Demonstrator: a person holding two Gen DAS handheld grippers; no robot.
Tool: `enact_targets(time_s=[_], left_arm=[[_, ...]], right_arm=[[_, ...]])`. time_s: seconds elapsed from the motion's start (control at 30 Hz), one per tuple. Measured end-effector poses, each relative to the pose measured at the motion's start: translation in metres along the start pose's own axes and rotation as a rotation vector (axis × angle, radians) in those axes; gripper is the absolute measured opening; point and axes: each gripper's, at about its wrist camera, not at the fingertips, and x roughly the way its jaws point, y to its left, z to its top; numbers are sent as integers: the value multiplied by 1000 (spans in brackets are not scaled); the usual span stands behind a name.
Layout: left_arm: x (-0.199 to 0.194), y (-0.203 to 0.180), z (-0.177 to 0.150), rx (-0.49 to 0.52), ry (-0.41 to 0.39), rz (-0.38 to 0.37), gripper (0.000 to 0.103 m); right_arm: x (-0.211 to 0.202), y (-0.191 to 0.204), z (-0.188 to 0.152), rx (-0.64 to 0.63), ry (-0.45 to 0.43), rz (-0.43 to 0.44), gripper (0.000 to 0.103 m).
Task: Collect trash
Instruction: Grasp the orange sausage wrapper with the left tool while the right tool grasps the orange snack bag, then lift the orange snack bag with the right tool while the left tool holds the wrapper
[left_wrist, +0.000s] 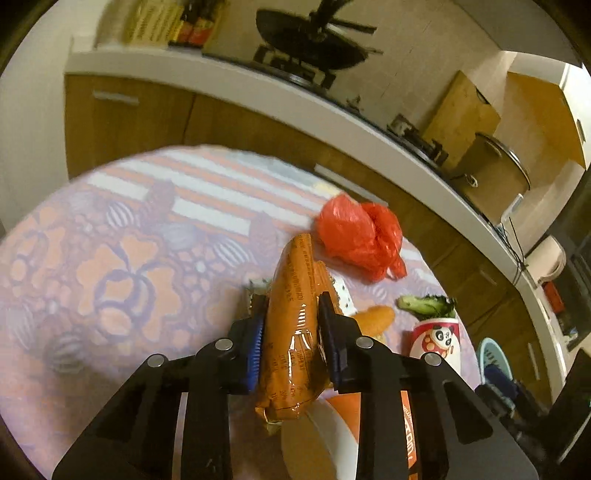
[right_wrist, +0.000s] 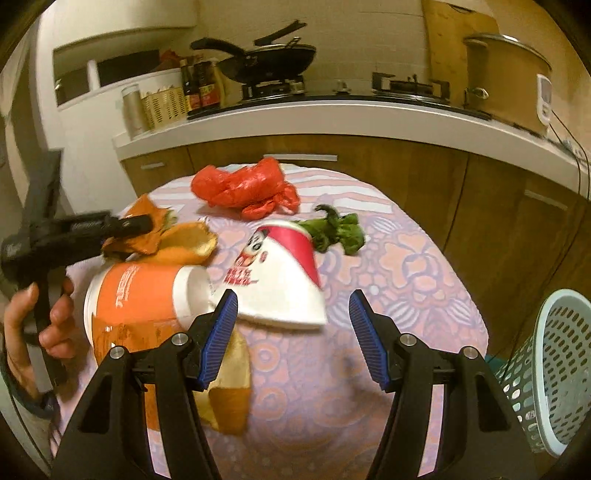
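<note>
Left hand-held gripper (left_wrist: 291, 334) clamps orange wrapper (left_wrist: 291, 321); right hand-held gripper (right_wrist: 293, 338) gapes empty (floral tablecloth (right_wrist: 406, 295), kitchen)

I see a crumpled orange plastic wrapper (left_wrist: 295, 332) pinched upright; a red plastic bag (right_wrist: 240, 188), a tipped panda-printed paper cup (right_wrist: 284, 273) and a green vegetable scrap (right_wrist: 336, 229) lie behind.

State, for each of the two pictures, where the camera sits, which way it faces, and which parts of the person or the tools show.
Left wrist: on the left gripper, looking down its fingers, shut on an orange wrapper.
Right wrist: on the right gripper, open before the panda cup; the left hand shows.
Shared: red bag, cup, stove counter.
</note>
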Motion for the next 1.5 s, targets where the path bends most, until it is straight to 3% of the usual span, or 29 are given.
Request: enact_targets(time_s=[0.13, 0.23, 0.5, 0.67, 1.03, 1.2, 1.33, 1.5], left_arm=[[-10, 2, 3, -19, -40, -17, 25], [-17, 4, 6, -25, -77, -11, 25], [-38, 12, 8, -60, -152, -24, 25], [-42, 8, 7, -37, -160, -39, 25], [-36, 16, 5, -100, -99, -269, 26], [-33, 17, 4, -116, -85, -279, 28], [-31, 25, 4, -152, -74, -314, 38], [-35, 33, 5, -187, -97, -344, 39]], right_arm=[[3, -16, 23, 34, -4, -22, 59], [4, -17, 30, 61, 12, 16, 59], [-8, 45, -14, -11, 89, 168, 60], [-21, 77, -32, -98, 81, 170, 77], [0, 114, -40, -218, 128, 68, 77], [0, 115, -43, -233, 140, 105, 54], [-5, 116, -46, -238, 135, 134, 46], [-27, 114, -48, -257, 69, 174, 41]])
